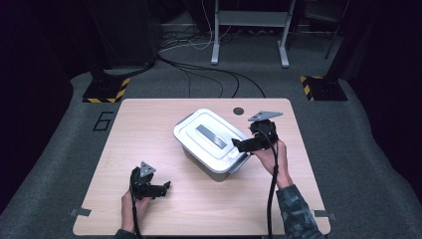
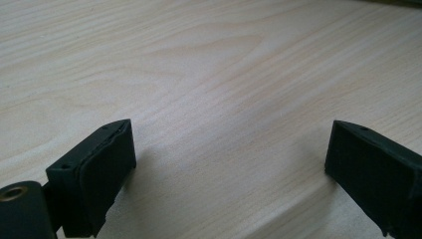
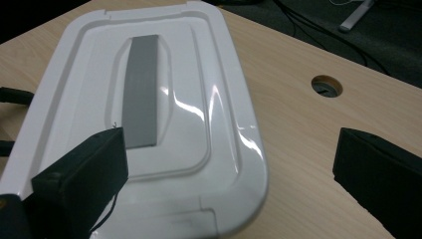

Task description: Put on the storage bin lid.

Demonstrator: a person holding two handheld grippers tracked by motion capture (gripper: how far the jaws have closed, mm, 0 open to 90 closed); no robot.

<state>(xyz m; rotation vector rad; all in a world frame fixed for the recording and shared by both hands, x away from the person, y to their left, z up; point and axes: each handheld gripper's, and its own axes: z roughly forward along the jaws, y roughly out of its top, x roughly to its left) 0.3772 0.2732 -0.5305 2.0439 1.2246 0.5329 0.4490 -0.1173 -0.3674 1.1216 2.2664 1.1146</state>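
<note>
Lidded white storage box (image 1: 213,142) sits mid-desk, toward the right edge, lid seated. Right gripper (image 1: 238,145) hovers at its near-right end, jaws wide, holding nothing. Left gripper (image 1: 166,186) idles open near the front-left corner; closing judged done

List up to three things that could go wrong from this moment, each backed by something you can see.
1. The right gripper hangs open at the corner of the white lid; closing here, one jaw might skid off the glossy surface.
2. The box lies askew with nothing bracing it, as the left gripper is open over bare table, so a push could slide it.
</note>
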